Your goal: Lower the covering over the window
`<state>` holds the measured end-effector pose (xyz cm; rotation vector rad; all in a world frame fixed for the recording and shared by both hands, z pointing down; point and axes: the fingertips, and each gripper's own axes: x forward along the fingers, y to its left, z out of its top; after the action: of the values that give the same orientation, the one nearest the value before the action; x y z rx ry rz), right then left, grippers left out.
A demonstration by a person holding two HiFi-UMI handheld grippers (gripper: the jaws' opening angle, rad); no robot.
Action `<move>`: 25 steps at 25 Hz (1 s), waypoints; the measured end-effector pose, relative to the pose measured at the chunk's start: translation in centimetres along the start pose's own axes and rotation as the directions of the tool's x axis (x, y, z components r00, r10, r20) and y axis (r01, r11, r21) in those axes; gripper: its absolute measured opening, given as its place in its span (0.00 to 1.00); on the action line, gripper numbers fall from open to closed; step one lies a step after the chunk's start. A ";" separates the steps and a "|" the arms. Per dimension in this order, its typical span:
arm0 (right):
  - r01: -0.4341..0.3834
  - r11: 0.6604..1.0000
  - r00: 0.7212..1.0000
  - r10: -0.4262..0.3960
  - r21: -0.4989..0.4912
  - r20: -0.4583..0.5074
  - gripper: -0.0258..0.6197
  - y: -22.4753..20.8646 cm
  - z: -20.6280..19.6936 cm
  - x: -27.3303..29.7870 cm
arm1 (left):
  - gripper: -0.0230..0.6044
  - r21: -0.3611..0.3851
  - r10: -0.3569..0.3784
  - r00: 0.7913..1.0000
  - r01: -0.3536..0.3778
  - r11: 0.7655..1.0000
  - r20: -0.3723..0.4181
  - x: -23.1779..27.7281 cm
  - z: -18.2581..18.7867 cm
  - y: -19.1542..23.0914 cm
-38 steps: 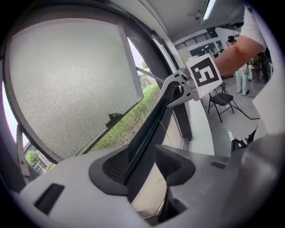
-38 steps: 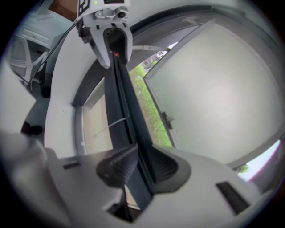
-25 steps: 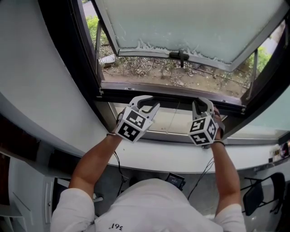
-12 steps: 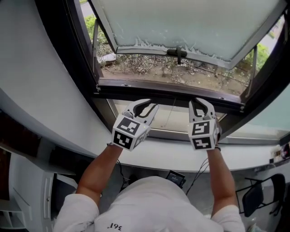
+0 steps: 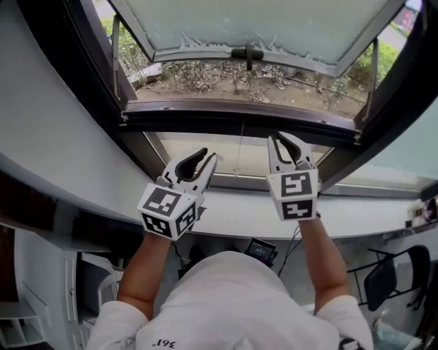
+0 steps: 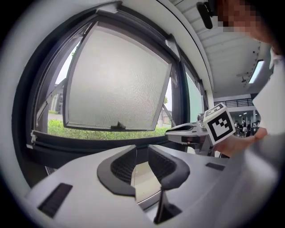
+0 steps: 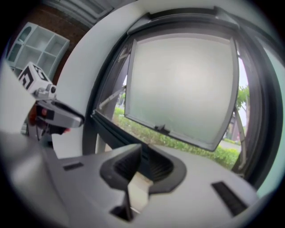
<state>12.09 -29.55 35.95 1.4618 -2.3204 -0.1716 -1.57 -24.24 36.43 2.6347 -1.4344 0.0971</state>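
My left tongs (image 5: 207,156) and right tongs (image 5: 280,137) hovered by the white window sill (image 5: 233,222), both with narrow jaws that had just been closing on nothing. Ahead, the frosted glass window sash (image 5: 260,20) tilted outward above a dark horizontal bar (image 5: 205,116). A thin pale cord (image 5: 239,154) hung from the bar between my tongs, and I could not tell whether that bar belonged to the covering.

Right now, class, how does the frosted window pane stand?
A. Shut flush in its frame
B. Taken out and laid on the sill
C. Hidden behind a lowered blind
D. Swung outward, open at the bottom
D: the frosted pane tilts outward from the dark frame, and bare ground with plants shows through the gap below its handle.
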 end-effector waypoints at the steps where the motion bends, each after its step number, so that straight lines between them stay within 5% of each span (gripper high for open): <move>1: -0.008 1.000 1.000 0.008 0.009 0.006 0.13 0.1 -0.2 -0.2 | 0.19 -0.008 0.006 1.000 -0.006 1.000 -0.001 -0.3 -0.4 -0.3; 10: -0.069 0.997 0.998 0.069 0.031 0.011 0.13 3.3 -1.3 -0.7 | 0.17 -0.037 0.020 0.999 -0.021 0.999 -0.025 -3.0 -2.9 -1.0; 25: 0.010 0.996 0.998 -0.005 0.088 -0.059 0.12 9.5 -1.9 -4.1 | 0.15 -0.040 -0.119 0.989 0.116 0.992 -0.090 -9.7 -5.0 -1.6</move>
<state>6.43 -21.47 39.48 1.4968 -2.3021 -0.0283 -5.48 -14.53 40.04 2.6424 -1.2377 0.1770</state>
